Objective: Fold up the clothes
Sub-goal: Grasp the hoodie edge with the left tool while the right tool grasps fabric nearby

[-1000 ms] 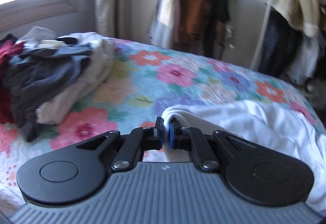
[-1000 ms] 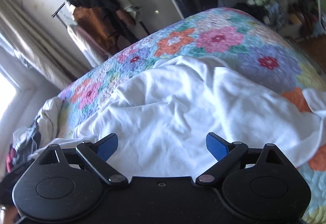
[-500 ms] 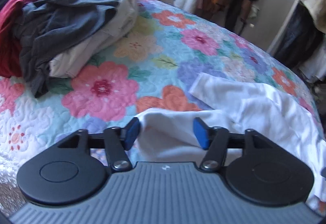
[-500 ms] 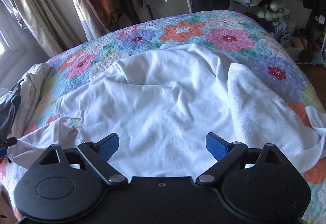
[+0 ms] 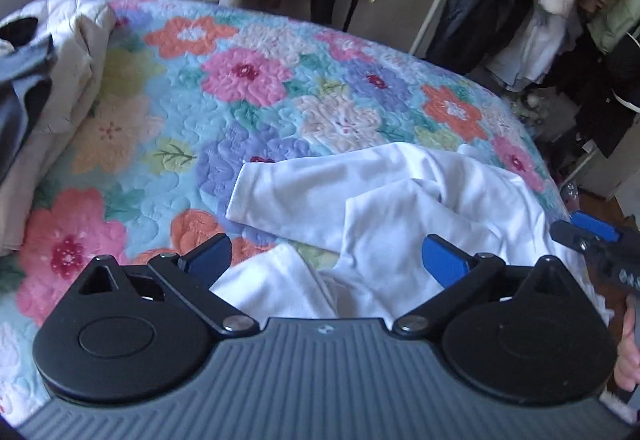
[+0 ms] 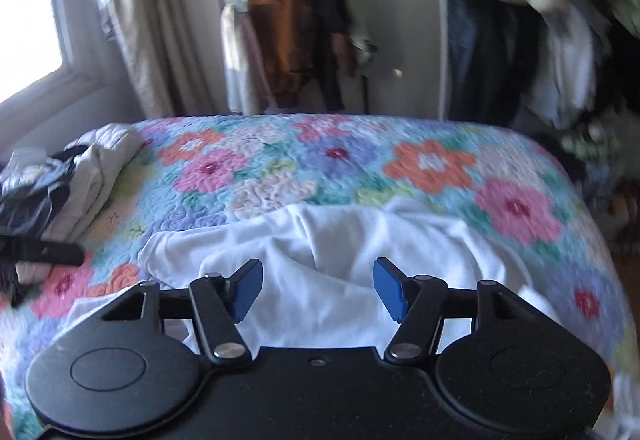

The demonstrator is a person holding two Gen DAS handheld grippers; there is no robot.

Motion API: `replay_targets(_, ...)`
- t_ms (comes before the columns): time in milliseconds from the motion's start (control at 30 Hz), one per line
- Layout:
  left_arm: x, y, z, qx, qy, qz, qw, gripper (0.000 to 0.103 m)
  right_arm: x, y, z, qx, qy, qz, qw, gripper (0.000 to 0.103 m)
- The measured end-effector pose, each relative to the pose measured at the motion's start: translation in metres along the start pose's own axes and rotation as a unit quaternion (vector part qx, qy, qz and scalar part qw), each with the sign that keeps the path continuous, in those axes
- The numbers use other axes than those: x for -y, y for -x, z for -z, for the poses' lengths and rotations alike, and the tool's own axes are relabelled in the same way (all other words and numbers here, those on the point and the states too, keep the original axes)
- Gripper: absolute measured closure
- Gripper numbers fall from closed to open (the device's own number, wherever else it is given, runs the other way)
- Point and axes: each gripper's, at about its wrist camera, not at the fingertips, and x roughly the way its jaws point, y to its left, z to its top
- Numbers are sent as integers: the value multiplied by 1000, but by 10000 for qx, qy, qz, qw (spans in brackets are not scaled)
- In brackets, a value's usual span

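A white long-sleeved garment [image 5: 384, 199] lies rumpled on the floral quilt [image 5: 248, 79], one sleeve folded across toward the left. My left gripper [image 5: 324, 260] is open and empty just above the garment's near edge. The right gripper's blue tip shows at the right edge of the left wrist view [image 5: 592, 228]. In the right wrist view the same garment [image 6: 340, 240] lies below my right gripper [image 6: 318, 288], which is open and empty above the cloth. The left gripper's dark finger [image 6: 44, 250] pokes in at the left there.
A heap of unfolded clothes [image 5: 36, 87] lies at the bed's left side, also in the right wrist view [image 6: 68, 175]. Clothes racks [image 6: 304, 27] with hanging garments stand behind the bed. Curtains [image 6: 136, 19] and a window are on the left. The bed's right edge drops to the floor.
My left gripper opened and let go of the white sleeve, then swung right over the garment. My right gripper stayed open and its view lifted toward the far wall.
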Motion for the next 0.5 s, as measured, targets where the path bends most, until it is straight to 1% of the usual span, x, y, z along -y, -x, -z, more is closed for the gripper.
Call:
replay_targets(33, -2, -11, -5, -72, 53, -100, 9999, 4, -5, -5, -4, -14, 132, -72, 9999, 36)
replay_targets(67, -3, -22, -9, -127, 65, -161, 9998, 10, -10, -11, -9, -28, 264, -144, 9995, 35)
replay_targets(100, -5, -33, -13, -149, 69, -199, 9997, 15, -14, -16, -13, -42, 395, -216, 9990, 32)
replay_targets(133, -7, -43, -16, -144, 85, -265, 9995, 23, -15, -23, -17, -90, 392, -289, 9988, 29)
replay_targets(167, -9, -52, -19, -138, 102, -332, 9993, 29, -13, -31, -19, -164, 284, -362, 9988, 29)
replay_targets(233, -15, -70, -23, -192, 152, -470, 9986, 38, -11, -47, -22, -355, 276, -330, 9984, 28)
replay_targets(300, -19, -85, -26, -230, 63, -462, 9986, 38, -11, -63, -26, -546, 388, -217, 9975, 27)
replay_targets(333, -22, -92, -28, -236, -16, -449, 9987, 38, -13, -71, -27, -632, 546, -96, 9965, 26)
replay_targets(500, -46, -118, -24, -344, 252, -188, 9989, 30, -15, -107, -37, -829, 882, 249, 9923, 25)
